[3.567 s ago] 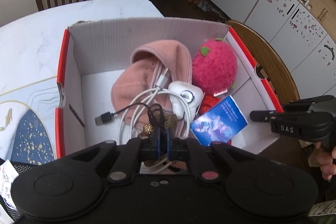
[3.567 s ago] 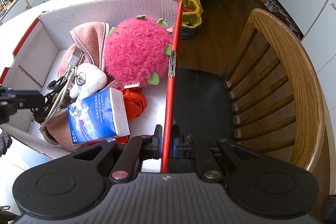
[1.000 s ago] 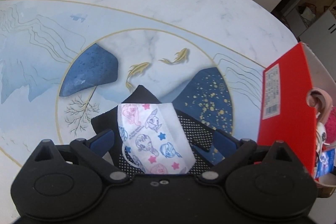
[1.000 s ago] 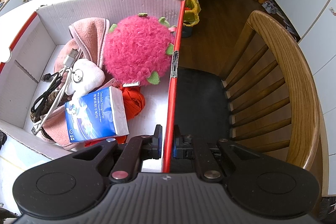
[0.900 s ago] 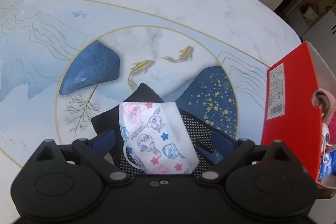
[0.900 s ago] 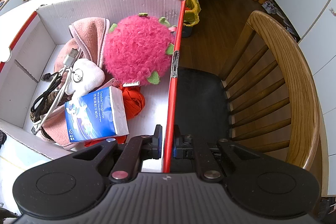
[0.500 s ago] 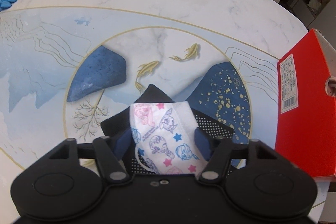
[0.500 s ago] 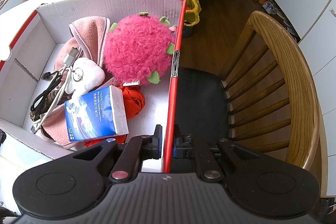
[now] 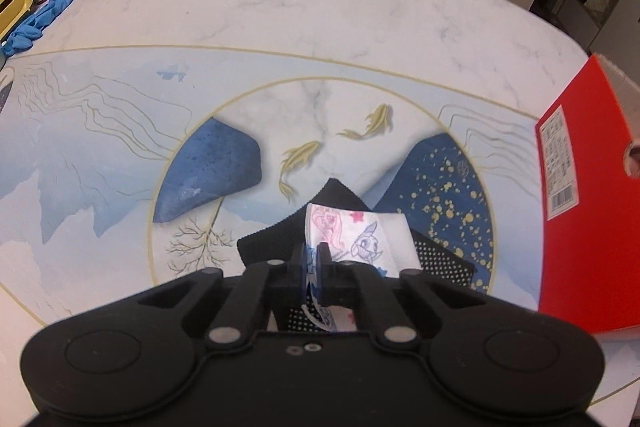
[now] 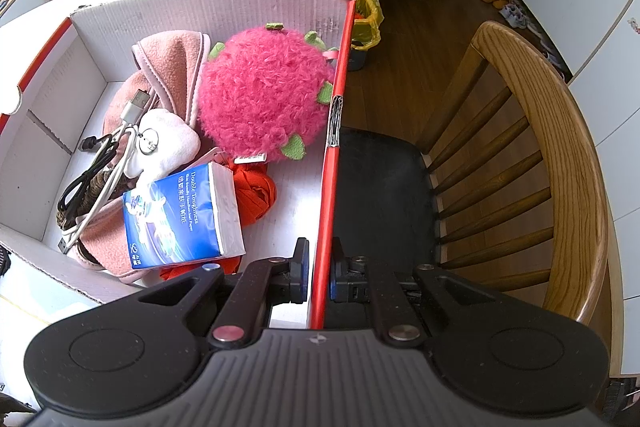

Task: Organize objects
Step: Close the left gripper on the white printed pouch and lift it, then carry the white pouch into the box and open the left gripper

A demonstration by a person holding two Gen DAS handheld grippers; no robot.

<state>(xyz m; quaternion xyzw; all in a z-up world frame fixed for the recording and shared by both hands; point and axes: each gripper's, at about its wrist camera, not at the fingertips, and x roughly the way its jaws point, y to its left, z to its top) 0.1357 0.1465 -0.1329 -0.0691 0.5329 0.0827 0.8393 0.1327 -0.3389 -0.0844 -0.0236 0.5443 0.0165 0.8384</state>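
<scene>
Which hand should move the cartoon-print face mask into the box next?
Left. The left gripper is already shut on the face mask lying on the black cloth. The right gripper is clamped on the box wall, steadying it.

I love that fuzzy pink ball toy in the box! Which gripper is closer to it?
Right. The right gripper is clamped on the box's red wall, and the pink ball toy leans on that wall. The left gripper pinches a cartoon mask on the table, outside the box.
</scene>
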